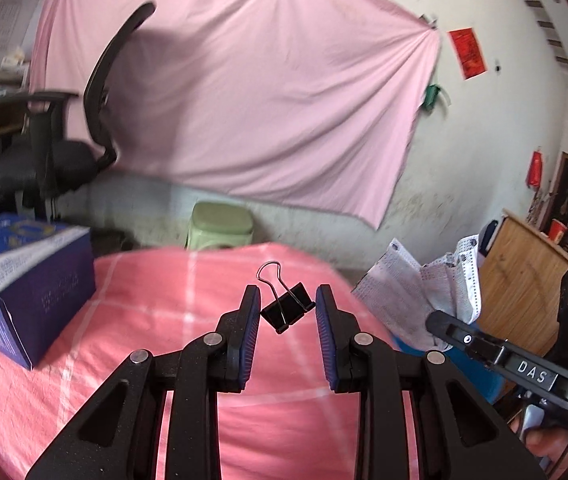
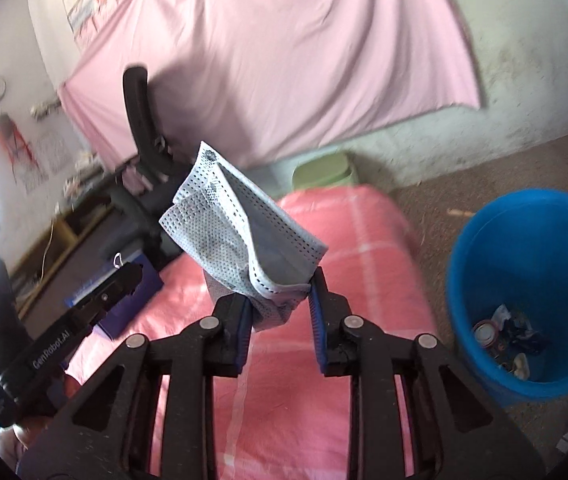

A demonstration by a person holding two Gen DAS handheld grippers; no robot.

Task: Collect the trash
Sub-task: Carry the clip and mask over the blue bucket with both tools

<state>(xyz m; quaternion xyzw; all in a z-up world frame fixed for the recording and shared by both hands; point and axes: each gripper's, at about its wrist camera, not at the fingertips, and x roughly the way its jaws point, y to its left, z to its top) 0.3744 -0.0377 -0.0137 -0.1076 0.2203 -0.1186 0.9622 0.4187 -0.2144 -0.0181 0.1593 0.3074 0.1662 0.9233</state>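
Observation:
My left gripper (image 1: 287,312) is shut on a black binder clip (image 1: 286,308), held above the pink checked bed (image 1: 164,320). My right gripper (image 2: 280,304) is shut on a crumpled blue perforated face mask (image 2: 240,224), held above the bed (image 2: 324,360); the mask also shows at the right of the left wrist view (image 1: 424,292). A blue bucket (image 2: 532,240) with some trash in its bottom stands on the floor to the right of the bed. The left gripper's body shows at the left of the right wrist view.
A blue box (image 1: 24,280) lies on the bed at the left. A black office chair (image 1: 64,140) and a green stool (image 1: 222,224) stand behind the bed under a pink sheet on the wall. A wooden cabinet (image 1: 524,280) stands at the right.

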